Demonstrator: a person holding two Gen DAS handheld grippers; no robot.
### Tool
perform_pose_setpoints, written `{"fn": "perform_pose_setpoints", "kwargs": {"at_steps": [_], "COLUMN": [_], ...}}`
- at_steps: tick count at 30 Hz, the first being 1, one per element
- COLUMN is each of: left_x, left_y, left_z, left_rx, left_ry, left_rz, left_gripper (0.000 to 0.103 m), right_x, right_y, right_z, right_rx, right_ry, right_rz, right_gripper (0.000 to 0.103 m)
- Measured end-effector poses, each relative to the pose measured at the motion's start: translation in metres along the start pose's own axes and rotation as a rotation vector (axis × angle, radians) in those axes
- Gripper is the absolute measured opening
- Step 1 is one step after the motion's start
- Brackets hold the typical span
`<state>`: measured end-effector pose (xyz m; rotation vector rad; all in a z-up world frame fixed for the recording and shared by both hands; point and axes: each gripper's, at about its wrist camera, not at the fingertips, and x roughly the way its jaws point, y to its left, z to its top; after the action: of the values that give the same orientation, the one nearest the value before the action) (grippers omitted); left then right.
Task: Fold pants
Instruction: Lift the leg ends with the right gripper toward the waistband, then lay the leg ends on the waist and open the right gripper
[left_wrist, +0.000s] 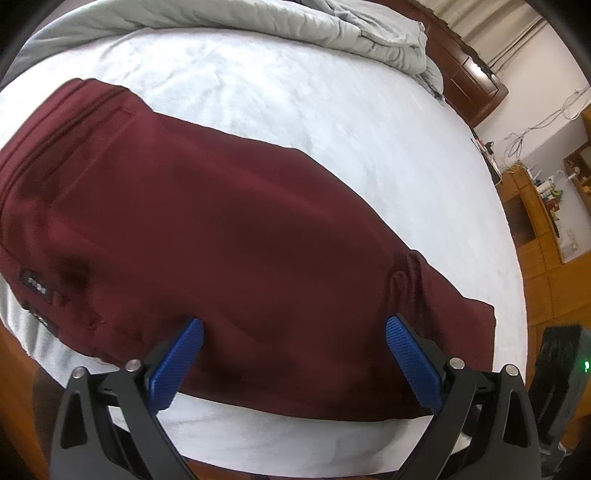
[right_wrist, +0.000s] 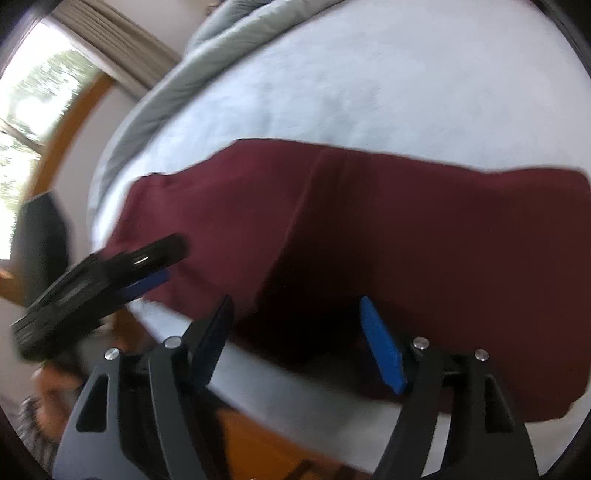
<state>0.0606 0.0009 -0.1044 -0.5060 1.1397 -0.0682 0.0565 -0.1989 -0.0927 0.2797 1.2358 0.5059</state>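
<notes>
A: Left gripper (left_wrist: 294, 326)?
B: Spread wide, blue pads (left_wrist: 176, 369) over the near edge of the maroon pants (left_wrist: 229, 236); nothing pinched.
A: Right gripper (right_wrist: 297, 308)?
B: Also parted, empty, above the pants' near edge; blurred.
A: Pants?
B: Flat on the pale sheet (left_wrist: 280, 92) of the bed; waistband (left_wrist: 48, 122) toward the left-wrist view's left.
A: Further out?
B: Rumpled grey quilt (left_wrist: 332, 26) behind; wooden shelves (left_wrist: 535, 221) at right.
</notes>
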Motion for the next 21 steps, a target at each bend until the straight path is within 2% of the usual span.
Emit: {"fn": "perform_pose_setpoints", "kwargs": {"at_steps": [3,5,11,14,16,19,20,21], "left_x": [0.004,0.007,0.026,0.048,0.063,0.071,0.071,0.071], "left_y": [-0.005,-0.010,-0.041,-0.058,-0.066,-0.074,-0.076,-0.078], "left_z": [0.001,-0.002,-0.014,-0.021,-0.024,-0.023,-0.023,-0.022], "left_rx": [-0.003,-0.001,0.045,0.027,0.030,0.032,0.026,0.018], "left_ry": [0.019,0.042,0.149,0.226,0.257,0.255,0.257,0.268], "left_rz": [-0.019,-0.043,-0.137,-0.184,-0.158,-0.126,-0.148,-0.182], "left_gripper": [0.099,0.099,0.099,0.099,0.099,0.099,0.096,0.081], "right_x": [-0.022,-0.047,-0.126,-0.146,-0.156,-0.161,-0.161,-0.159], "right_y": [-0.015,-0.031,-0.081,-0.096,-0.106,-0.117,-0.119,-0.120], "right_z": [-0.009,-0.016,-0.029,-0.037,-0.044,-0.054,-0.057,-0.059], "right_rx": [0.052,0.090,0.207,0.231,0.256,0.277,0.282,0.284], "right_ry": [-0.001,-0.045,-0.228,-0.273,-0.295,-0.305,-0.303,-0.301], "right_rz": [0.120,0.129,0.034,-0.024,-0.035,-0.044,-0.050,-0.054], "right_gripper": [0.068,0.064,0.064,0.064,0.064,0.064,0.064,0.064]}}
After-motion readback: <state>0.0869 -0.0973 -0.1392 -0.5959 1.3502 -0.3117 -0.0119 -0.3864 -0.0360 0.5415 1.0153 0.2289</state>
